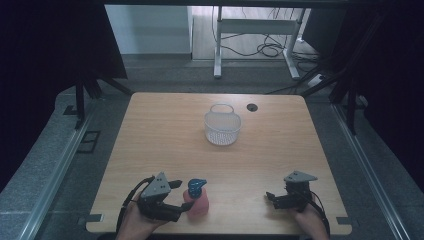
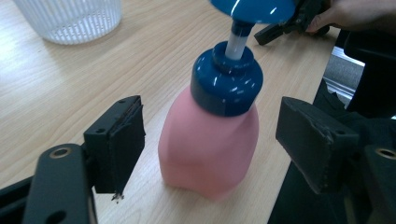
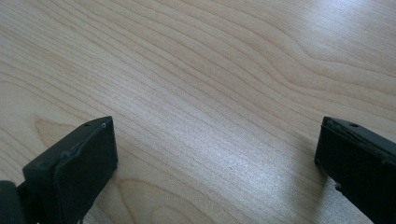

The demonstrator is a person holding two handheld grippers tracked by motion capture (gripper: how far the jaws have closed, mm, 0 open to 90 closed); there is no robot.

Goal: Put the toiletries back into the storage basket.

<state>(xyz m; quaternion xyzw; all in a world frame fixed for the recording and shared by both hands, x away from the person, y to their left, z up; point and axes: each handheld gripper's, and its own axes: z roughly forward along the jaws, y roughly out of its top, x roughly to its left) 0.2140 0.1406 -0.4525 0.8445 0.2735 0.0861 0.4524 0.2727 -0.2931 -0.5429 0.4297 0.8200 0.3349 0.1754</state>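
A pink bottle point(image 1: 198, 205) with a blue pump top point(image 1: 196, 185) stands upright near the table's front edge, left of centre. My left gripper point(image 1: 182, 200) reaches around it from the left. In the left gripper view the bottle point(image 2: 210, 144) stands between the two pads point(image 2: 123, 144), with a gap on each side, so the jaws are open and not pressing. My right gripper point(image 1: 272, 199) rests at the front right, apart from the bottle. Its jaws point(image 3: 215, 154) stand wide open over bare wood.
A white mesh basket point(image 1: 222, 127) with a wire handle stands behind the table's centre, also seen as a ribbed white wall point(image 2: 70, 18). A cable hole point(image 1: 252, 107) lies to its right. The table's front edge runs just behind both hands.
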